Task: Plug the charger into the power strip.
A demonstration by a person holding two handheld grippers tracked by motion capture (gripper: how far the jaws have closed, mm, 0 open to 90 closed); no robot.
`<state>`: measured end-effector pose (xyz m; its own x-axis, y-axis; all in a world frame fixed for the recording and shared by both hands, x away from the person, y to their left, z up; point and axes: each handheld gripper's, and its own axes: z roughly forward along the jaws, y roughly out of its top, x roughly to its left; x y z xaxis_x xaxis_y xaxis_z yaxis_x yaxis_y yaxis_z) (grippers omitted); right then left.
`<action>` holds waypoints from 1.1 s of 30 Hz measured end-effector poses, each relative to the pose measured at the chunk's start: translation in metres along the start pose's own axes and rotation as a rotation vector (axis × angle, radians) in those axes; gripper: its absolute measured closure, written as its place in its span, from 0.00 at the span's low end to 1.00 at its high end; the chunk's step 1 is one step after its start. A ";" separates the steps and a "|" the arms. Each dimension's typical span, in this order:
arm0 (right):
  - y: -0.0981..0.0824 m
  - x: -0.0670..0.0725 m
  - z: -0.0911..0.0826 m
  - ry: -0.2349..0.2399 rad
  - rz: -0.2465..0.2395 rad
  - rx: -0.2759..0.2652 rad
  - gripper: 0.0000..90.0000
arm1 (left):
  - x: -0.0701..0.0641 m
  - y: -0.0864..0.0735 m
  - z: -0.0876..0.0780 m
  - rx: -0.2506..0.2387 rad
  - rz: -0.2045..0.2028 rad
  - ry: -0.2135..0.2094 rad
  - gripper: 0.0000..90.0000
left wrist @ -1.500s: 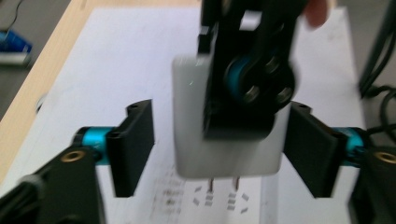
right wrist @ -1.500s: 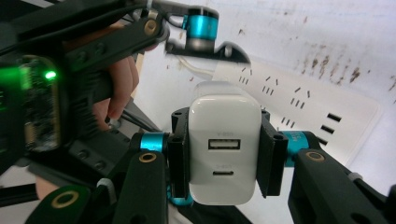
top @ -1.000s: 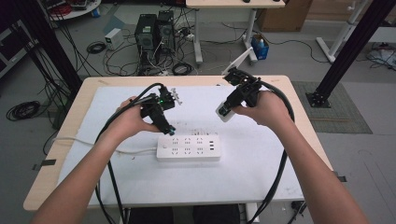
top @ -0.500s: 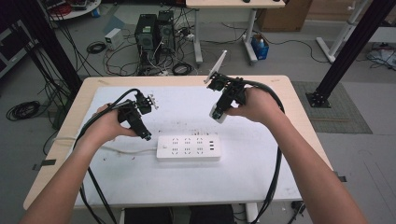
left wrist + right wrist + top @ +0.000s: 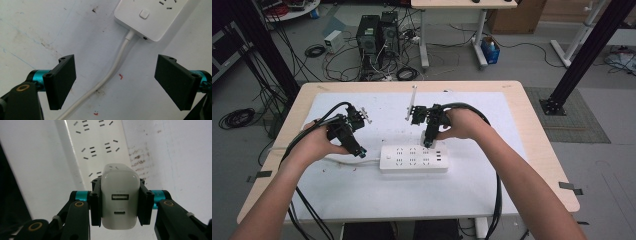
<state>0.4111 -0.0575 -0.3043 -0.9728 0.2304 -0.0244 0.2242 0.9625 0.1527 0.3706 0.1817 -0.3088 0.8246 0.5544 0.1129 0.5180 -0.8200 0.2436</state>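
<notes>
A white power strip (image 5: 413, 158) lies flat on the white table mat, its cord (image 5: 113, 71) running off to the left. My right gripper (image 5: 120, 202) is shut on a white USB charger (image 5: 120, 200), its two ports facing the camera, held just above the strip's right end (image 5: 96, 145). In the high view the right gripper (image 5: 428, 142) points down at that end. My left gripper (image 5: 358, 151) hovers at the strip's left, open, its jaws standing wide on either side of the cord near the strip's switch (image 5: 144, 13).
The white mat (image 5: 472, 190) covers a wooden table (image 5: 542, 150). Black cables trail from both grippers over the near edge. Computer towers (image 5: 374, 32) and loose cables sit on the floor beyond the table's far edge.
The right gripper has come down and toward me with the charger, to the strip's right end. The left gripper has shifted left and nearer, to the strip's cord end.
</notes>
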 end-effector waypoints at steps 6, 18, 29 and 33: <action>0.009 -0.004 0.031 0.011 -0.085 0.042 0.70 | -0.005 -0.004 0.001 -0.014 -0.017 0.003 0.20; 0.009 -0.006 0.047 0.032 -0.199 0.066 0.70 | -0.010 -0.013 -0.003 -0.020 -0.039 0.006 0.19; 0.008 -0.007 0.056 0.036 -0.244 0.069 0.70 | -0.013 -0.010 0.004 -0.002 -0.032 -0.013 0.19; 0.008 -0.007 0.057 0.037 -0.257 0.061 0.70 | -0.013 -0.009 0.002 -0.006 -0.033 -0.006 0.19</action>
<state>0.4235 -0.0437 -0.3588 -0.9995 -0.0266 -0.0179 -0.0280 0.9959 0.0860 0.3559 0.1818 -0.3140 0.8085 0.5802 0.0984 0.5434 -0.8003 0.2532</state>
